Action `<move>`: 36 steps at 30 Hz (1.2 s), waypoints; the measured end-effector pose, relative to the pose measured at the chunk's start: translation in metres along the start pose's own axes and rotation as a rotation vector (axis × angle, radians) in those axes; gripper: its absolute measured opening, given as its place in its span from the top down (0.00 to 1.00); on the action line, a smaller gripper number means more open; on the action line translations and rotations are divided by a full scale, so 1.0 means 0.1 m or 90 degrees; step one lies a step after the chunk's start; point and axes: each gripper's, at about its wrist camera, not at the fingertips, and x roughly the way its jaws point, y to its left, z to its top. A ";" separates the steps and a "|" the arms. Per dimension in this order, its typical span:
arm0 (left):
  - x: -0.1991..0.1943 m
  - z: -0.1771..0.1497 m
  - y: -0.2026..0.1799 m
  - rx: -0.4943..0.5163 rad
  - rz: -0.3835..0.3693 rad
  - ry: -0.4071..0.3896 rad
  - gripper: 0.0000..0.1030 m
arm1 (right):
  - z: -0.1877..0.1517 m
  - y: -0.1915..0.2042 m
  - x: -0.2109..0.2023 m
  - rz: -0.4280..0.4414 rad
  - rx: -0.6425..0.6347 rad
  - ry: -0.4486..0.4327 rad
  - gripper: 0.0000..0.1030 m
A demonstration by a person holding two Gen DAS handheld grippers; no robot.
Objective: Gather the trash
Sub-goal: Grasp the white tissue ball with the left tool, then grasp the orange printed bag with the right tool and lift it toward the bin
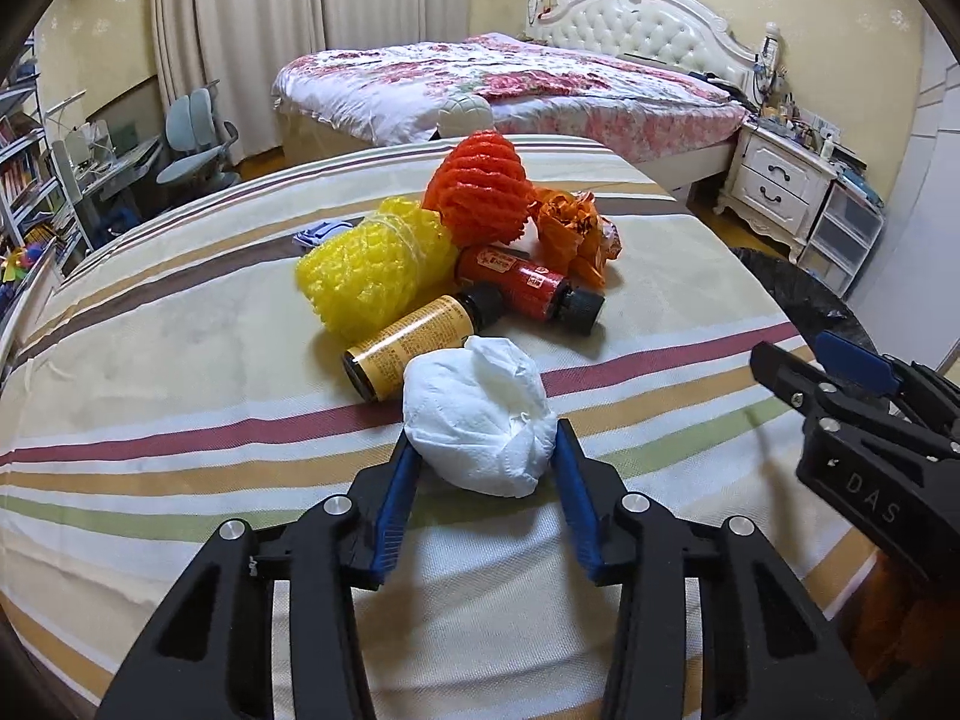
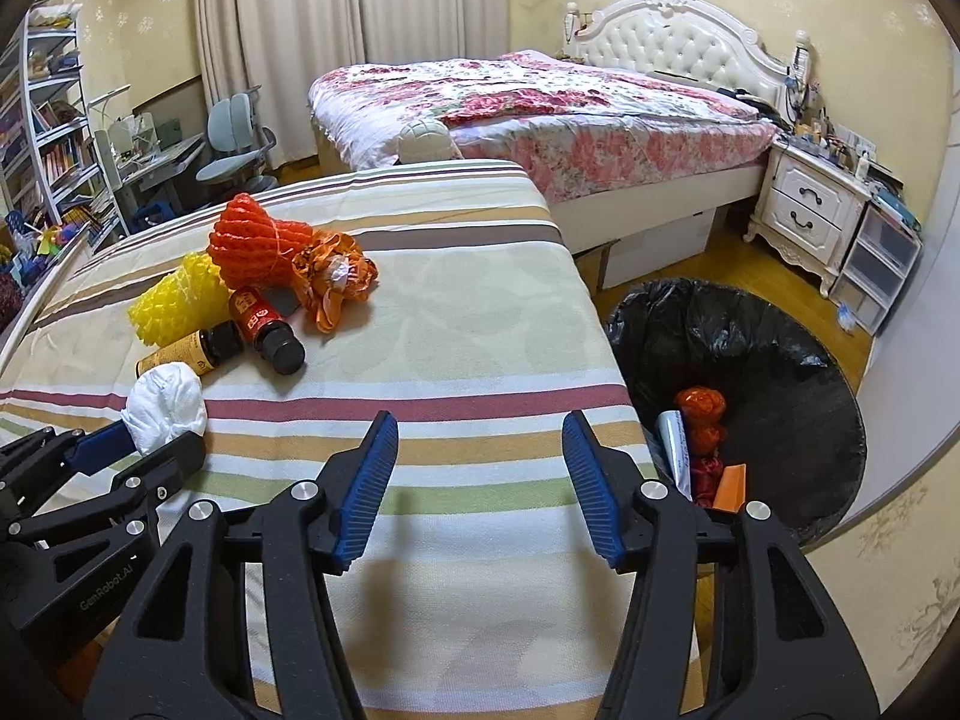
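The white tissue wad (image 1: 477, 414) lay near the front edge of the striped table (image 1: 180, 324), at the near end of the trash pile, and your left gripper (image 1: 485, 447) had its blue pads against both flanks of it, pinching it. Behind it lay the yellow-labelled bottle (image 1: 408, 339), touching the wad, then the red bottle (image 1: 522, 282), the yellow foam net (image 1: 372, 276), the red foam net (image 1: 477, 186) and the crumpled orange wrapper (image 1: 570, 228). Your right gripper (image 2: 480, 468) stood spread and empty over the table's right-hand edge. The black-lined bin (image 2: 780, 372) sat on the floor off that edge, so the wad had to travel rightward, across the right gripper's side.
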 end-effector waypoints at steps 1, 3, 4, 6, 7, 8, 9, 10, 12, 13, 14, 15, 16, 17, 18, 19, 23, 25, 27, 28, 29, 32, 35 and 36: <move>-0.02 0.00 -0.01 0.003 0.002 -0.003 0.59 | 0.00 0.03 0.00 0.002 -0.002 0.000 0.46; -0.05 -0.03 0.00 0.008 0.006 -0.009 0.59 | 0.01 0.07 0.01 0.008 -0.008 0.002 0.46; -0.07 -0.04 0.02 0.008 0.007 -0.011 0.59 | 0.02 0.08 0.02 0.011 -0.010 0.003 0.46; -0.11 -0.07 0.06 0.007 0.012 -0.015 0.59 | 0.03 0.11 0.04 0.017 -0.014 0.006 0.46; -0.13 -0.09 0.09 0.005 0.015 -0.017 0.59 | 0.05 0.13 0.05 0.021 -0.015 0.007 0.46; -0.15 -0.10 0.13 0.001 0.019 -0.019 0.59 | 0.06 0.13 0.07 0.025 -0.014 0.008 0.46; -0.17 -0.11 0.18 -0.004 0.024 -0.020 0.59 | 0.08 0.15 0.09 0.030 -0.014 0.011 0.46; -0.19 -0.12 0.23 -0.011 0.029 -0.021 0.59 | 0.09 0.15 0.11 0.034 -0.012 0.013 0.46; -0.21 -0.13 0.33 -0.023 0.041 -0.023 0.59 | 0.14 0.18 0.16 0.041 -0.010 0.017 0.46; -0.21 -0.14 0.38 -0.029 0.050 -0.024 0.59 | 0.15 0.19 0.18 0.044 -0.010 0.022 0.46; -0.21 -0.14 0.44 -0.034 0.058 -0.023 0.59 | 0.17 0.20 0.22 0.047 -0.009 0.028 0.46; -0.21 -0.15 0.49 -0.040 0.064 -0.021 0.59 | 0.19 0.22 0.25 0.048 -0.009 0.034 0.46; -0.20 -0.15 0.56 -0.049 0.068 -0.017 0.59 | 0.21 0.22 0.28 0.050 -0.009 0.038 0.46; -0.19 -0.15 0.62 -0.059 0.071 -0.014 0.59 | 0.23 0.23 0.30 0.051 -0.009 0.040 0.46; -0.17 -0.15 0.70 -0.070 0.074 -0.011 0.59 | 0.25 0.24 0.31 0.052 -0.009 0.040 0.46; -0.16 -0.12 0.75 -0.077 0.076 -0.009 0.59 | 0.28 0.26 0.33 0.051 -0.011 0.041 0.46; -0.11 -0.04 0.91 -0.089 0.101 -0.015 0.59 | 0.34 0.34 0.39 0.048 -0.022 0.039 0.46; -0.06 0.03 1.01 -0.096 0.110 -0.014 0.59 | 0.38 0.38 0.43 0.048 -0.025 0.039 0.46; -0.01 0.09 1.08 -0.104 0.119 -0.015 0.59 | 0.42 0.41 0.45 0.046 -0.027 0.036 0.46; 0.02 0.12 1.12 -0.107 0.123 -0.015 0.59 | 0.43 0.42 0.47 0.046 -0.028 0.035 0.46; 0.04 0.14 1.15 -0.110 0.126 -0.015 0.59 | 0.45 0.43 0.48 0.045 -0.030 0.035 0.46; 0.11 0.20 1.24 -0.118 0.133 -0.013 0.59 | 0.49 0.47 0.53 0.046 -0.035 0.038 0.46; 0.16 0.24 1.29 -0.123 0.134 -0.010 0.59 | 0.52 0.52 0.58 0.048 -0.041 0.041 0.46; 0.18 0.26 1.30 -0.125 0.134 -0.009 0.59 | 0.53 0.54 0.59 0.048 -0.044 0.042 0.46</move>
